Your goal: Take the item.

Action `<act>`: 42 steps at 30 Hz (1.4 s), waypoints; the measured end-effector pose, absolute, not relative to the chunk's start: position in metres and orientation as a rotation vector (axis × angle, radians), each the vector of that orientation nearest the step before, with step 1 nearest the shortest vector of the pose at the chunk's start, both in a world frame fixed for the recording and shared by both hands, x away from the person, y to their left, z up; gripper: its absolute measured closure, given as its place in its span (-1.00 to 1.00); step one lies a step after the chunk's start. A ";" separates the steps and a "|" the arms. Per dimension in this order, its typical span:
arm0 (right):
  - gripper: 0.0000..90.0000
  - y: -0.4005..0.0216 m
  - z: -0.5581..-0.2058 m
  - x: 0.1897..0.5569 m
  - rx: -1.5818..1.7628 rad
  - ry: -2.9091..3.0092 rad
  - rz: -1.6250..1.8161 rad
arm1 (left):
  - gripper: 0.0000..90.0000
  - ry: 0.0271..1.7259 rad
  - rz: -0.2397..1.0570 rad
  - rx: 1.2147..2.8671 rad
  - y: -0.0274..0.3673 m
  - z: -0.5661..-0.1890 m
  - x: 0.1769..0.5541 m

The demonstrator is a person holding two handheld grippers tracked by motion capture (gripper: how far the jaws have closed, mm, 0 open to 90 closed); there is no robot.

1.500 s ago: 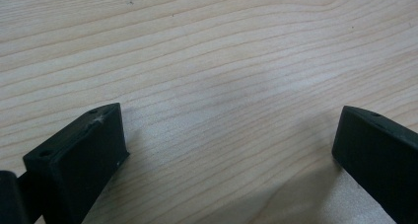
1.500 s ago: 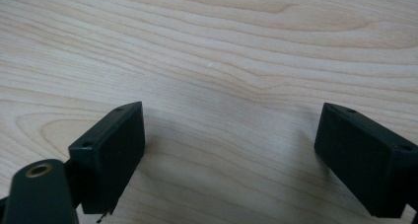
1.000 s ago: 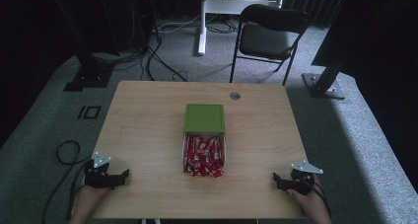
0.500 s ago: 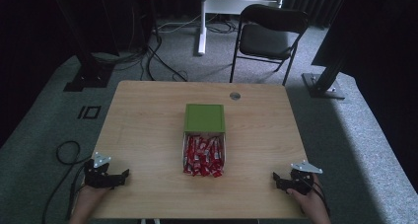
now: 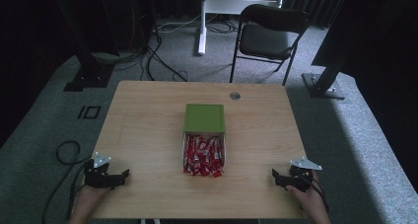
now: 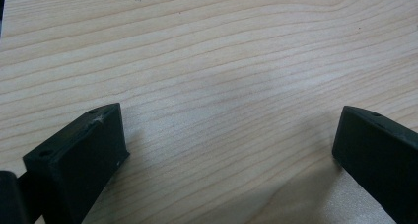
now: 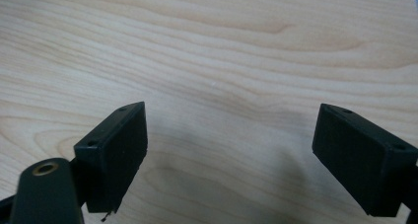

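- We rest our left gripper (image 5: 120, 176) and right gripper (image 5: 278, 177) on the table, either side of the tray of red packets (image 5: 204, 155); jaws spread wide, nothing between
- Since a second ago, nothing has shifted

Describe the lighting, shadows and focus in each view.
High view: the table is evenly lit while the surroundings fall into darkness; the red packets look soft. Left gripper view: sharp wood grain, a pale sheen mid-frame, faint shadow by the left gripper. Right gripper view: soft shadow between the jaws of the right gripper, which are slightly blurred.
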State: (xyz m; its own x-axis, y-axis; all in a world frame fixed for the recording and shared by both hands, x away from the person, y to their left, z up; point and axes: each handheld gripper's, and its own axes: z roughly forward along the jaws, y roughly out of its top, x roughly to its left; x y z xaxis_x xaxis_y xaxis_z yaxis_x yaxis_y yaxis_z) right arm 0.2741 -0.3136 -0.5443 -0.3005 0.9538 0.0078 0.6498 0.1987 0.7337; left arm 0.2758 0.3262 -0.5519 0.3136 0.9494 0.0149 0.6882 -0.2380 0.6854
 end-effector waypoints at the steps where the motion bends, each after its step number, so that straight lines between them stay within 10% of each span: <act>1: -0.69 -0.313 -0.543 0.274 1.492 2.025 0.888 | -0.98 1.443 0.590 2.009 0.326 -0.552 0.276; 42: -0.64 -0.270 -0.473 0.291 1.317 2.031 1.092 | -0.98 1.444 0.588 2.008 0.326 -0.552 0.276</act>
